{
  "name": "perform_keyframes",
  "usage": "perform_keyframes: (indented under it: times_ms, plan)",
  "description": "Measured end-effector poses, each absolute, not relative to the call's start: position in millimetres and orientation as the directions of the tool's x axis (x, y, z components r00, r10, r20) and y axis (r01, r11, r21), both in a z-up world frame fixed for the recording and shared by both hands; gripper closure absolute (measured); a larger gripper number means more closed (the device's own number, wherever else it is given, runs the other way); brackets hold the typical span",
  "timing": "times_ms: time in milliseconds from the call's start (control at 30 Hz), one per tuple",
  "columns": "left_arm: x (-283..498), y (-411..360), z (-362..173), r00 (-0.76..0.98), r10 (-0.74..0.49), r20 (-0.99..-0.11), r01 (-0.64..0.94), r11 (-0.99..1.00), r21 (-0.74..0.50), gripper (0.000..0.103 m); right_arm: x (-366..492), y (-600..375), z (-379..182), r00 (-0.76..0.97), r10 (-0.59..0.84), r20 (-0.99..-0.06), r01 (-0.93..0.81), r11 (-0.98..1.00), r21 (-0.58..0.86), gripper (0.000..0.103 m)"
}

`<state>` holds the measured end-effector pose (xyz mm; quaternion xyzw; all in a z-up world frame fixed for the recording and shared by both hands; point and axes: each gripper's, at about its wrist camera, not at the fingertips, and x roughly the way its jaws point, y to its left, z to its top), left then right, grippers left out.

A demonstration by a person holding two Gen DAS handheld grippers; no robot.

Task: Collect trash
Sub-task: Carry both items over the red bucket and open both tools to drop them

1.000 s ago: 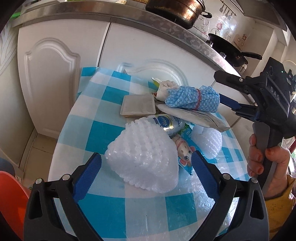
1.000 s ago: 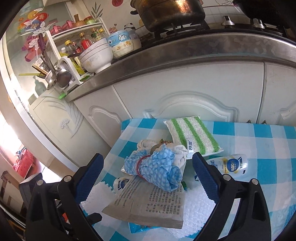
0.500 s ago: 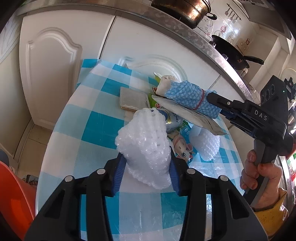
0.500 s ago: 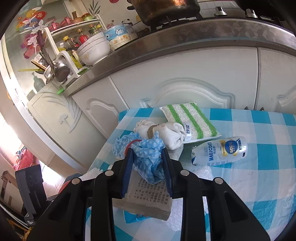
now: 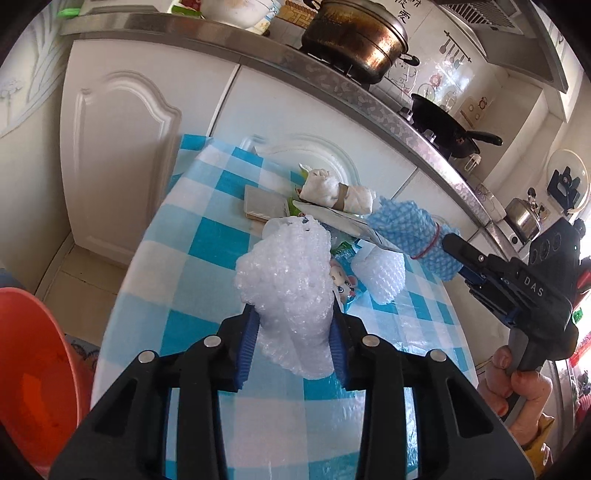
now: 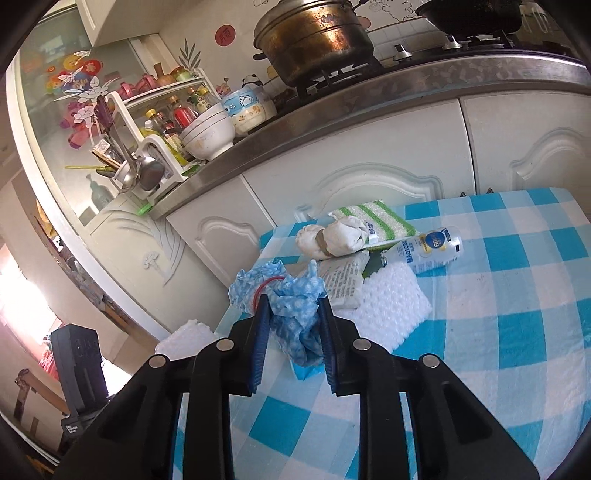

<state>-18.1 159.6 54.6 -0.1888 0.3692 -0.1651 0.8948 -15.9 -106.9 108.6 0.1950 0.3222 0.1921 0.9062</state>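
My left gripper (image 5: pixel 293 325) is shut on a white foam fruit net (image 5: pixel 286 280) and holds it above the blue-checked table (image 5: pixel 207 243). My right gripper (image 6: pixel 293 306) is shut on a blue dotted cloth bundle (image 6: pixel 291 299) tied with a red band; it also shows in the left wrist view (image 5: pixel 410 236), lifted off the pile. On the table lie a second foam net (image 6: pixel 388 302), a folded paper packet (image 6: pixel 341 282), a white cloth roll (image 6: pixel 332 238), a small white bottle (image 6: pixel 428 249) and a cartoon snack wrapper (image 5: pixel 343 286).
An orange bin (image 5: pixel 33 373) stands on the floor left of the table. A green-striped sponge (image 6: pixel 373 219) and a flat beige pad (image 5: pixel 264 203) lie at the table's far edge. White cabinets (image 5: pixel 118 158) and a counter with a pot (image 5: pixel 354 33) stand behind.
Both grippers closed from open: the left on the foam net, the right on the blue cloth bundle. Both items have since been lifted and pulled back from the pile.
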Motion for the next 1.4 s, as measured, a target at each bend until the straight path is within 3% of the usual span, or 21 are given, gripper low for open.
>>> perform_keyframes:
  times_ms: [267,567,933,1000,1033,1067,1133,1400]
  plan:
    - [-86,240,67,0.752,-0.237,-0.615,-0.012,0.928,-0.372,0.067,-71,-37,107,0.624,0.553,-0.553,-0.341,0.829,0.443,0.076]
    - [-120,337,35,0.728,-0.012,-0.685,-0.254,0.924,-0.286,0.066,-84,102,97,0.445,0.627,-0.640,-0.558,0.753,0.350,0.076]
    - [-113,374,-35,0.624,0.012,-0.782,-0.337,0.906,-0.255,0.055,-62,231,45,0.350,0.524,-0.777,-0.687,0.707,0.167,0.073]
    - [-114,378,-44,0.608,0.023,-0.794,-0.353,0.903,-0.244,0.045,-59,241,33,0.336,0.512,-0.790,-0.700,0.698,0.154,0.071]
    - [-116,380,-46,0.605,0.033,-0.795,-0.363,0.901,-0.238,0.041,-58,243,27,0.323,0.519,-0.791,-0.703,0.691,0.166,0.061]
    - [-116,383,-49,0.601,0.042,-0.798,-0.373,0.898,-0.234,0.039,-56,243,23,0.308,0.529,-0.791,-0.702,0.688,0.186,0.043]
    - [-117,388,-52,0.588,0.045,-0.808,-0.392,0.889,-0.235,0.024,-55,239,21,0.312,0.550,-0.775,-0.687,0.694,0.216,0.027]
    - [-129,405,-36,0.635,0.045,-0.771,-0.428,0.852,-0.302,0.014,-50,162,46,0.396,0.672,-0.625,-0.565,0.715,0.412,0.016]
